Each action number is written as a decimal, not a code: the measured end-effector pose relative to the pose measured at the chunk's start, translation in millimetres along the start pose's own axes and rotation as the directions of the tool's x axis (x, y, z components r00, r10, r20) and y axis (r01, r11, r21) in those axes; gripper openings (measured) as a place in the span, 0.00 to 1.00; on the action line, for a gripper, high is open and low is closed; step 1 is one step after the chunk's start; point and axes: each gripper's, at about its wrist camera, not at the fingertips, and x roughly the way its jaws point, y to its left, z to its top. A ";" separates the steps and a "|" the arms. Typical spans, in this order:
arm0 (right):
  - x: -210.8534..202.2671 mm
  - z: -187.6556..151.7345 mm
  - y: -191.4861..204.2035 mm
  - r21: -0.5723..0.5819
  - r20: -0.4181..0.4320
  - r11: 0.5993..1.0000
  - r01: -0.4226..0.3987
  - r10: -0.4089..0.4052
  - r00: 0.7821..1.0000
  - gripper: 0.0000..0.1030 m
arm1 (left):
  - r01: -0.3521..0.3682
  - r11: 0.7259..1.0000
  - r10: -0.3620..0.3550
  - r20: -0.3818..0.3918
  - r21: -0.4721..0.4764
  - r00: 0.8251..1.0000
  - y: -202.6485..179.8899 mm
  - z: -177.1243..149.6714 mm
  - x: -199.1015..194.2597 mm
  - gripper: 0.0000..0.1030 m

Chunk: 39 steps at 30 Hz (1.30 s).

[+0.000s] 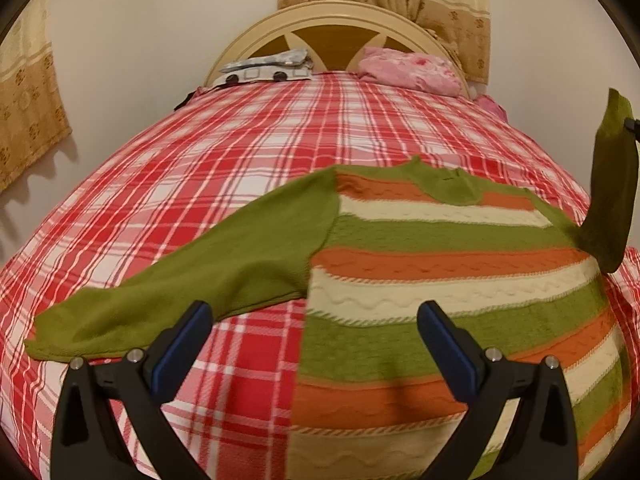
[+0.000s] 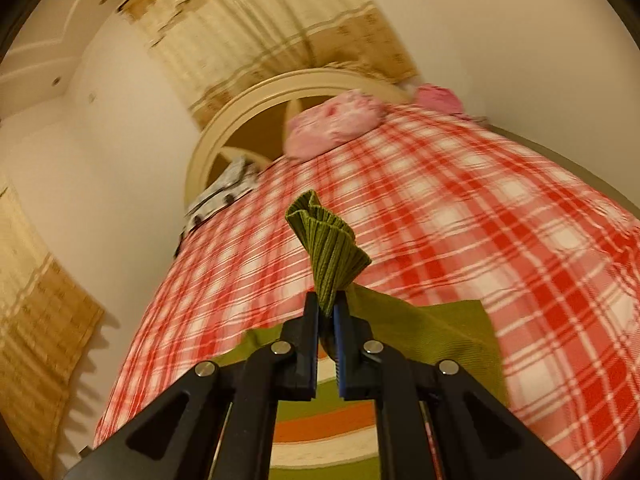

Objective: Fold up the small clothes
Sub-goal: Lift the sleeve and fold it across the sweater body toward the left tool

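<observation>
the striped sweater [image 1: 440,248] lies flat and face up on the bed [image 1: 240,152], spread over the red plaid cover so its body gives a smooth base to fold onto. its left sleeve [image 1: 192,284] stretches out flat toward the bed's edge, untouched.

the right tool [image 2: 328,308] has its two jaws pressed together on the ribbed cuff [image 2: 328,240] of the other sleeve, which fans out above the pinch. in the left wrist view that right sleeve [image 1: 612,192] hangs lifted off the bed at the far right, rising from the shoulder. holding it by the cuff lets the whole sleeve trail straight, so it can probably be laid across the chest in one pass without bunching. the right wrist view is tilted and a bit blurred, so how high the cuff sits above the sweater is hard to judge.

the left tool [image 1: 316,320] hovers low over the sweater's lower left side with its jaws wide apart and nothing between them. it seems placed there either to pin the body while the sleeve crosses, or to be ready for the left sleeve next.

at the headboard [image 1: 340,28] end, a pink pillow [image 1: 408,70] and a grey patterned bundle [image 1: 268,66] sit well apart from the sweater, out of the folding area.
</observation>
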 end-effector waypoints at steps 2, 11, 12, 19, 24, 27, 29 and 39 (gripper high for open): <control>10.3 -6.4 25.1 -0.036 -0.022 0.999 -0.030 0.030 0.999 0.06 | -0.001 1.000 0.001 0.000 -0.012 1.000 6.2 -1.2 0.4 1.00; 61.7 -57.7 118.3 -0.127 -0.126 0.978 -0.166 0.150 0.981 0.06 | -0.017 0.998 0.017 0.007 -0.057 1.000 33.7 -7.0 -0.3 1.00; 66.7 -62.7 126.4 -0.130 -0.136 0.976 -0.175 0.158 0.978 0.06 | -0.021 0.998 0.021 0.008 -0.060 1.000 37.0 -7.3 0.1 1.00; 115.7 -122.4 173.2 -0.138 -0.246 0.959 -0.246 0.208 0.947 0.06 | -0.045 0.996 0.045 0.002 -0.079 0.999 54.3 -10.9 1.4 1.00; 140.6 -166.6 192.2 -0.176 -0.308 0.954 -0.243 0.181 0.934 0.06 | -0.055 0.994 0.054 -0.009 -0.093 0.998 63.2 -14.0 4.7 1.00; 155.6 -188.2 194.2 -0.213 -0.329 0.952 -0.219 0.141 0.934 0.06 | -0.057 0.994 0.055 -0.016 -0.089 0.998 63.9 -15.4 6.9 1.00; 167.8 -201.1 192.4 -0.228 -0.356 0.953 -0.198 0.107 0.928 0.06 | -0.056 0.995 0.054 -0.023 -0.083 0.998 62.5 -15.8 8.0 1.00; 170.5 -240.5 178.4 -0.295 -0.533 0.900 -0.321 0.123 0.837 0.43 | -0.043 0.999 0.042 -0.012 -0.012 0.999 45.6 -7.9 3.9 1.00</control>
